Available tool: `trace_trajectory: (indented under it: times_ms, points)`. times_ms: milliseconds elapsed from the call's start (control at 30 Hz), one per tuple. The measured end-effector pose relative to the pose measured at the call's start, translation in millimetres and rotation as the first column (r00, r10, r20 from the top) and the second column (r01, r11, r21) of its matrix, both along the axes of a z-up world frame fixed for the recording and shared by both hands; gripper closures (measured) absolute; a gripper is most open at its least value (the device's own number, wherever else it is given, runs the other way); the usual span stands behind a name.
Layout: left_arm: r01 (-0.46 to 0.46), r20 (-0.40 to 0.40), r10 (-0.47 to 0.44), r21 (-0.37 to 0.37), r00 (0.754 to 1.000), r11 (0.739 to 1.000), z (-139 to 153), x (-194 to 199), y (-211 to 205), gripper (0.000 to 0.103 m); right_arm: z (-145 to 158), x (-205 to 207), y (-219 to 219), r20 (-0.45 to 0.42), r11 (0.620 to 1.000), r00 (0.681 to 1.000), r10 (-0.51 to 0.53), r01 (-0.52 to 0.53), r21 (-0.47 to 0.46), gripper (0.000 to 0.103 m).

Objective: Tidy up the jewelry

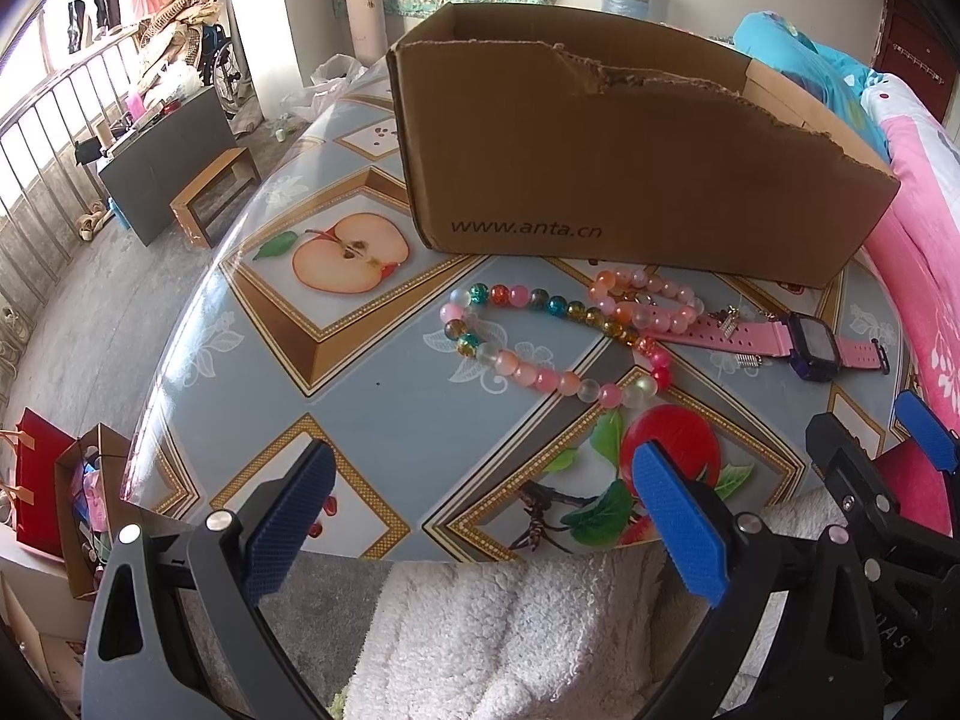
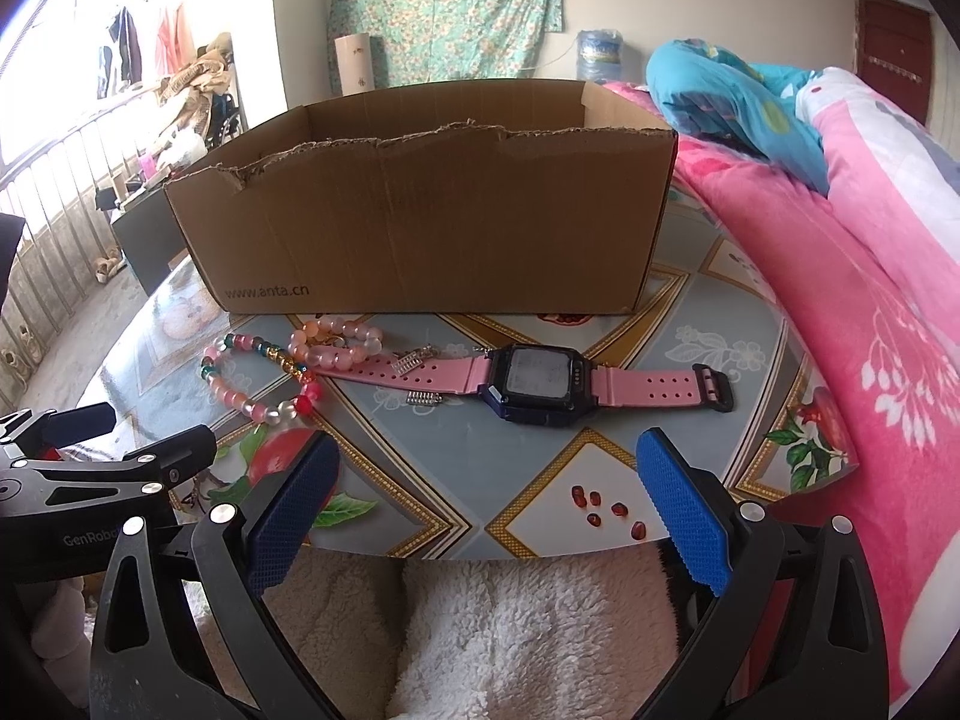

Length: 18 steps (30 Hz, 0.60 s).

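Note:
A brown cardboard box (image 1: 630, 156) (image 2: 420, 204) stands open-topped at the back of the round table. In front of it lie a multicoloured bead necklace (image 1: 522, 354) (image 2: 252, 396), a pink bead bracelet (image 1: 654, 297) (image 2: 336, 339), a pink-strapped watch (image 1: 804, 345) (image 2: 534, 381) and two small silver clips (image 1: 747, 361) (image 2: 423, 399). My left gripper (image 1: 480, 516) is open and empty near the table's front edge, short of the necklace. My right gripper (image 2: 489, 510) is open and empty, short of the watch; it also shows in the left wrist view (image 1: 864, 444).
The table (image 1: 372, 372) (image 2: 480, 450) has a fruit-patterned cover. A pink quilt (image 2: 840, 276) lies on a bed close on the right. A white fleece sleeve (image 1: 510, 630) lies below the grippers. A low stool (image 1: 216, 192) and bags (image 1: 66, 498) stand on the floor at left.

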<state>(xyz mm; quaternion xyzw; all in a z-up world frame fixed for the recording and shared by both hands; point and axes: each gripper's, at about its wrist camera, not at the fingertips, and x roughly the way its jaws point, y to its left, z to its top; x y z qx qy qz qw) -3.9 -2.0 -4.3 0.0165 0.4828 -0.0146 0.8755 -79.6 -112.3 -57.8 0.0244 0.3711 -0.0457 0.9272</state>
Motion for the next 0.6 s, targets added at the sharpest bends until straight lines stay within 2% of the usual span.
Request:
trace_trajectory:
  times_ms: [167,367,500,567,600]
  points:
    - [0.03,0.024,-0.029,-0.038,0.999,0.999,1,2,8,0.006,7,4,-2,0.033,1.0,0.999,-0.004,0.003,0.003,0.008]
    - [0.054,0.131,-0.045,-0.068,0.99,0.996,9,9,28,0.006,31,14,4,0.147,0.997,0.987,0.072,-0.071,-0.011,0.01]
    - [0.073,0.196,-0.054,-0.092,0.979,0.993,15,18,42,0.006,42,26,15,0.173,0.988,0.975,0.141,-0.151,0.042,0.023]
    - [0.087,0.222,-0.065,-0.09,0.973,0.992,16,22,46,0.007,37,33,19,0.136,0.977,0.974,0.18,-0.193,0.093,0.035]
    - [0.097,0.23,-0.076,-0.08,0.97,0.992,17,25,46,0.011,32,37,22,0.104,0.971,0.974,0.2,-0.211,0.115,0.039]
